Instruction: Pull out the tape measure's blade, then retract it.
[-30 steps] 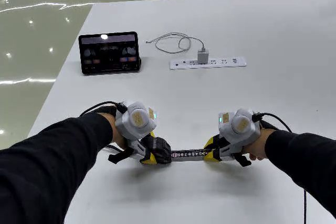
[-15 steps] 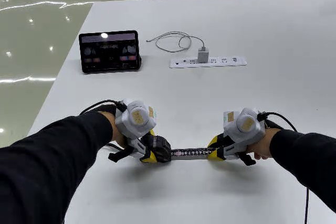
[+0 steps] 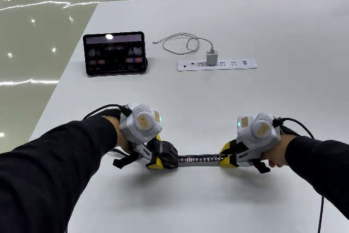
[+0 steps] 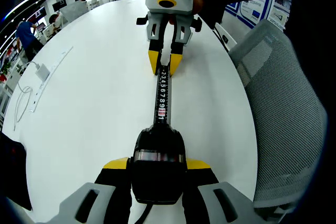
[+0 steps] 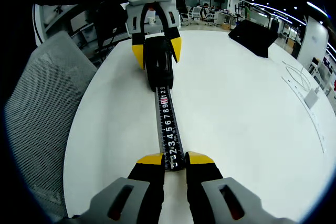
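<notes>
A black tape measure case (image 3: 164, 155) rests low over the white table, clamped in my left gripper (image 3: 157, 159); in the left gripper view the case (image 4: 158, 163) sits between the yellow-tipped jaws. Its blade (image 3: 199, 160) runs rightward from the case, printed with numbers, short and straight. My right gripper (image 3: 224, 159) is shut on the blade's free end. In the right gripper view the blade (image 5: 167, 129) stretches from my right gripper (image 5: 175, 162) to the case (image 5: 156, 61). The left gripper view shows the blade (image 4: 162, 98) reaching the right gripper (image 4: 165, 66).
A dark tablet (image 3: 115, 53) stands at the back left of the table (image 3: 283, 31). A white power strip (image 3: 217, 64) with a charger and coiled cable (image 3: 180, 43) lies behind the grippers. A grey mesh chair (image 4: 283, 114) stands near the table edge. Office chairs and people sit far off.
My right gripper has moved to the right with the blade's end, so more blade shows between the case and the gripper. The left gripper has stayed in place.
</notes>
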